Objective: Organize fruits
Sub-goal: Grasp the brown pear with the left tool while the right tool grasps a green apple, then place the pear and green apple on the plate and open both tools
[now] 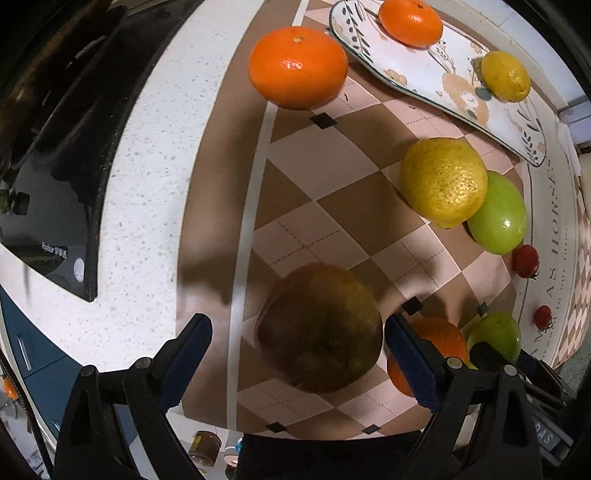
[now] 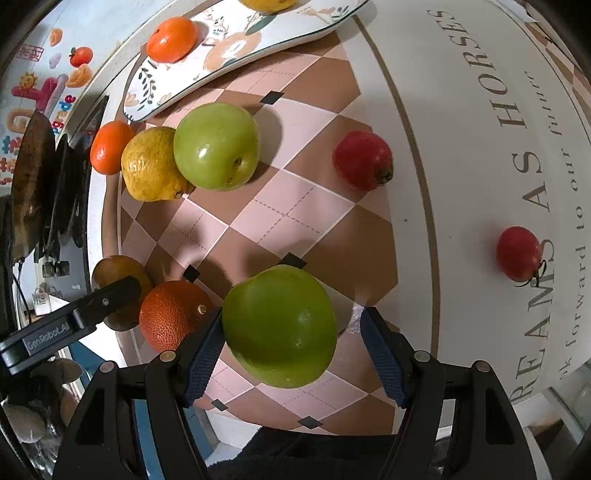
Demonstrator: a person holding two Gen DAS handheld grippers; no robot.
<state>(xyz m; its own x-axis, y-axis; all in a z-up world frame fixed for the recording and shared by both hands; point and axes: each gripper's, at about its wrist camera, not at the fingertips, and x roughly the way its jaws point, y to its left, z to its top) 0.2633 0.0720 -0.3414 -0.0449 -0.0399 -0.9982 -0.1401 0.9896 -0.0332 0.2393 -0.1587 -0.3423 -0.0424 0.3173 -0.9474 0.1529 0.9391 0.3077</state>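
Observation:
My left gripper [image 1: 297, 354] is open, its fingers on either side of a brown-green round fruit [image 1: 319, 326] on the checked mat, with gaps on both sides. My right gripper [image 2: 291, 350] is open around a green apple [image 2: 279, 325]; the left pad touches it, the right pad stands apart. A floral plate [image 1: 443, 77] at the back holds a tangerine [image 1: 410, 22] and a small lemon [image 1: 505, 75]. On the mat lie a large tangerine [image 1: 298, 66], a lemon [image 1: 443, 181], a second green apple [image 1: 498, 214], an orange [image 2: 171, 314] and two red tomatoes [image 2: 362, 159] [image 2: 519, 253].
A black stove top [image 1: 55, 184] lies left of the mat on the white speckled counter [image 1: 147, 221]. The counter's front edge runs just below both grippers. The left gripper's finger [image 2: 110, 295] shows in the right wrist view beside the orange.

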